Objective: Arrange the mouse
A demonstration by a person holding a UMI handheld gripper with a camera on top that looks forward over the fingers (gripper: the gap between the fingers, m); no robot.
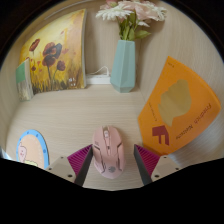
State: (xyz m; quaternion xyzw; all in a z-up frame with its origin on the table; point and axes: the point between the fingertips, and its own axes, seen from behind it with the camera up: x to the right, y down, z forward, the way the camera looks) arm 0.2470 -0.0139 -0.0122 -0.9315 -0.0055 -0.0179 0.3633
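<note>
A pale pink computer mouse (107, 150) lies on the light wooden table (100, 110), its length pointing away from me. My gripper (112, 162) is open, with the mouse standing between the two fingers. The left magenta pad (80, 158) is close to the mouse's side. The right pad (146, 160) shows a small gap from it. The mouse's near end is hidden low between the fingers.
A teal vase (123, 65) with pale flowers stands beyond the mouse at the back. A flower painting (55, 55) leans at the back left. An orange card (180, 115) lies to the right. A light blue round item (30, 148) lies to the left.
</note>
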